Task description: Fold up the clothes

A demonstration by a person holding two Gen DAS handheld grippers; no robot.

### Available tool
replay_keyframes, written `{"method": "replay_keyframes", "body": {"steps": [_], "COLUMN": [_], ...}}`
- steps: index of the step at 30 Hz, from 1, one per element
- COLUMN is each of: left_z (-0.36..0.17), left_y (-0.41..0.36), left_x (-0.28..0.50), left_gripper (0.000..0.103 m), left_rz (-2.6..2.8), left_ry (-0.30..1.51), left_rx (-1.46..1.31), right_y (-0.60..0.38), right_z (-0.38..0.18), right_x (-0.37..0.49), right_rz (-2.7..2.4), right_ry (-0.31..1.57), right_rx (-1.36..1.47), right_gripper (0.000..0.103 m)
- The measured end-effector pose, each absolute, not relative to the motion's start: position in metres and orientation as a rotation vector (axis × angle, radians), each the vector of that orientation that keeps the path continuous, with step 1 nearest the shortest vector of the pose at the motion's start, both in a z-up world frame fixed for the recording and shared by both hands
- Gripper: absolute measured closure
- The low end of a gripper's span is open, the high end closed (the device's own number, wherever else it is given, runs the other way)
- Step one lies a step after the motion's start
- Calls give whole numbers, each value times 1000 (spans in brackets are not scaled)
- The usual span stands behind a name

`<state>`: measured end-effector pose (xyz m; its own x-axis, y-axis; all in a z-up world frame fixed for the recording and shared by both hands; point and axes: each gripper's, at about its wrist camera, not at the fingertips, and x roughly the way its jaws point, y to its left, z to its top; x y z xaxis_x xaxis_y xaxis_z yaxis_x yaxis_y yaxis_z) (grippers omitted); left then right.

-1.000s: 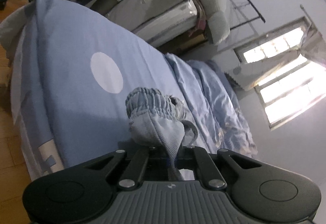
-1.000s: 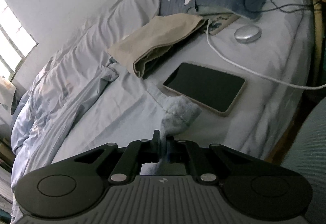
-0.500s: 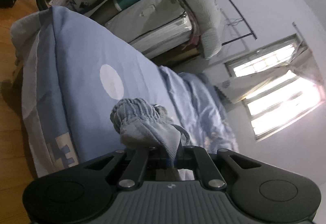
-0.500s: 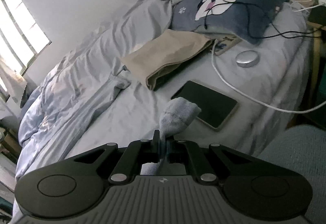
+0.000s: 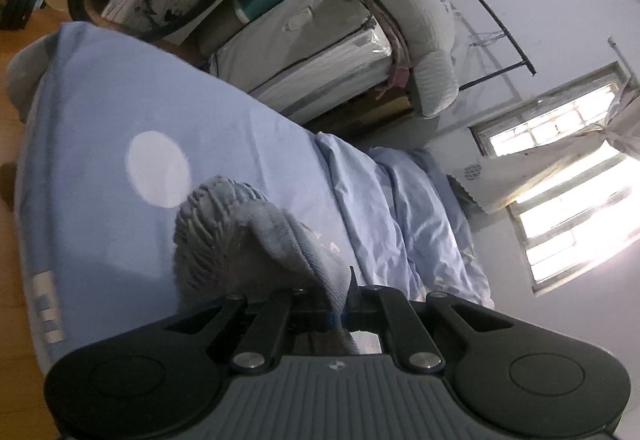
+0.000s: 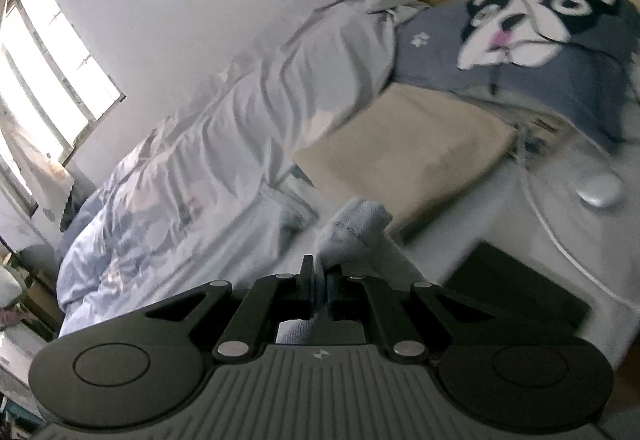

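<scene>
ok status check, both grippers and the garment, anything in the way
Left gripper shut on blue-grey garment, elastic waistband end. Right gripper shut on another part of it. Nearby: tablet, folded beige cloth.

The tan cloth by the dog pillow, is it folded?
Folded: the tan cloth lies as a flat, neat stack beside the dog pillow.

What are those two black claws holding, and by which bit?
Blue-grey garment: left gripper pinches fabric beside its gathered elastic band; right gripper pinches a stitched hem corner.
</scene>
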<state>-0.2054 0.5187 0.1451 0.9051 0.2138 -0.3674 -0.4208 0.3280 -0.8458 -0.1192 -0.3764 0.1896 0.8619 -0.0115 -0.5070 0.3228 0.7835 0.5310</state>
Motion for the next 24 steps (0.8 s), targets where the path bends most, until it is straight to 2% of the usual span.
{"method": "replay_keyframes", "body": {"steps": [6,11,24], "left_z": [161,153,88], "left_y": [513,510,520], "left_x": [-131,-66,53], "left_gripper": [102,102,101], "left_rz": [488,533,633], "left_ry": [238,272,378], "left_rx": [-1136,-1067,-917], "right_y": [-370,-351,-282], "right_z": [218,223,136], "right_x": [-16,84,321], "right_rz": [-160,-150,-123], "right_ry": [489,497,623], "right_rx": [615,542,386], "right_gripper": [101,101,101]}}
